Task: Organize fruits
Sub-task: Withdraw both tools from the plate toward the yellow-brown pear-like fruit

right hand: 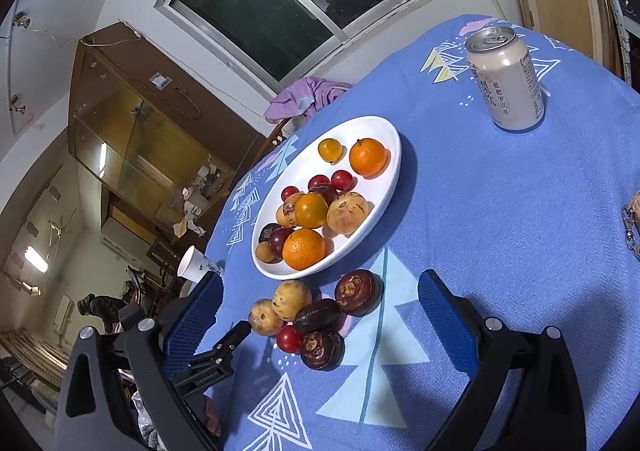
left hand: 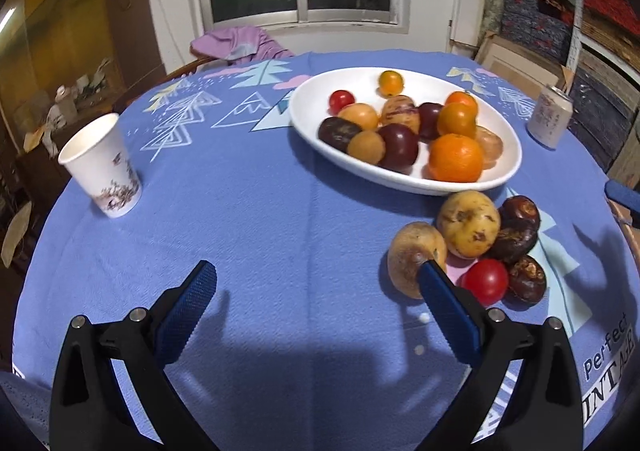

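Both claws are spread wide and hold nothing: left claw [left hand: 320, 285] above the desk [left hand: 260, 211], right claw [right hand: 320, 293] above loose fruits [right hand: 316, 319] at 12 o'clock.

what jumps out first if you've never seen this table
A white plate heaped with oranges, plums and cherry tomatoes sits mid-table on the blue cloth. Just in front of it, a loose pile of fruit lies on the cloth, near the open left claw. A can stands behind the plate, to its right.
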`<state>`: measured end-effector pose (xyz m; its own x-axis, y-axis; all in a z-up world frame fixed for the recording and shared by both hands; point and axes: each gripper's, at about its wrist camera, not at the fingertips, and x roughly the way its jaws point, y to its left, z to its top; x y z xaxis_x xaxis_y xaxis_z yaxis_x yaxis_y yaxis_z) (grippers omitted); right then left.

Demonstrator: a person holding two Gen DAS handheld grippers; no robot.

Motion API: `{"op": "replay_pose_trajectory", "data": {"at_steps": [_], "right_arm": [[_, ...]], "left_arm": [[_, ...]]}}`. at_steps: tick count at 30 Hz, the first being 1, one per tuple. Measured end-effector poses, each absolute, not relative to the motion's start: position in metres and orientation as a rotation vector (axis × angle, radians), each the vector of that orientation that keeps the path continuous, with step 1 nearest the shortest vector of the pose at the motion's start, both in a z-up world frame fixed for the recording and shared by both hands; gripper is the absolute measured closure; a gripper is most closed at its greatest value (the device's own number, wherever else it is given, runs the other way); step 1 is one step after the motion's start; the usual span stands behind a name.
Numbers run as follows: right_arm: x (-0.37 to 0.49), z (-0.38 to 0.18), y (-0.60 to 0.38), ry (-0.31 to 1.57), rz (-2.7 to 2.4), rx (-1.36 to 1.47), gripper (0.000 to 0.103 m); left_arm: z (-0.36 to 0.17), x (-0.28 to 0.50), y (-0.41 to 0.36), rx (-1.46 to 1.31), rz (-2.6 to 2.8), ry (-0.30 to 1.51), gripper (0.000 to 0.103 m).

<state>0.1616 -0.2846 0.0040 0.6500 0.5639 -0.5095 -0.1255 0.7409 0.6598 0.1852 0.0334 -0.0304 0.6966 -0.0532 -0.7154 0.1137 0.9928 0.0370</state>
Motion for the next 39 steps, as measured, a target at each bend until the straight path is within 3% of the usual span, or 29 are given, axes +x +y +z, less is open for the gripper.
{"op": "replay_pose_trajectory", "data": {"at_steps": [9,14,23,32,39], "right_arm": [[0.163,0.002,-0.282,0.785,0.419,0.614,0.004],[0.163,0.002,-0.281,0.788,0.416,0.608,0.004],[0.163,0.003,-0.283,0.783,0.42,0.618,0.004],[0.162,0.003,-0.283,0.781,0.418,0.62,0.004],[0.162,0.003,-0.283,0.78,0.426,0.613,0.004]], "left_arm": [[-0.036,0.184,-0.002,0.21,-0.151,0.78,0.004],[-0.051,0.203,-0.004,0.275,-0.056,0.867,0.004],[-0.031,0.195,0.053,0.166,0.104,0.816,0.004],[-0.042,0.196,0.035,0.208,0.018,0.84,0.004],[-0.04,0.201,0.063,0.013,-0.068,0.855,0.004]]}}
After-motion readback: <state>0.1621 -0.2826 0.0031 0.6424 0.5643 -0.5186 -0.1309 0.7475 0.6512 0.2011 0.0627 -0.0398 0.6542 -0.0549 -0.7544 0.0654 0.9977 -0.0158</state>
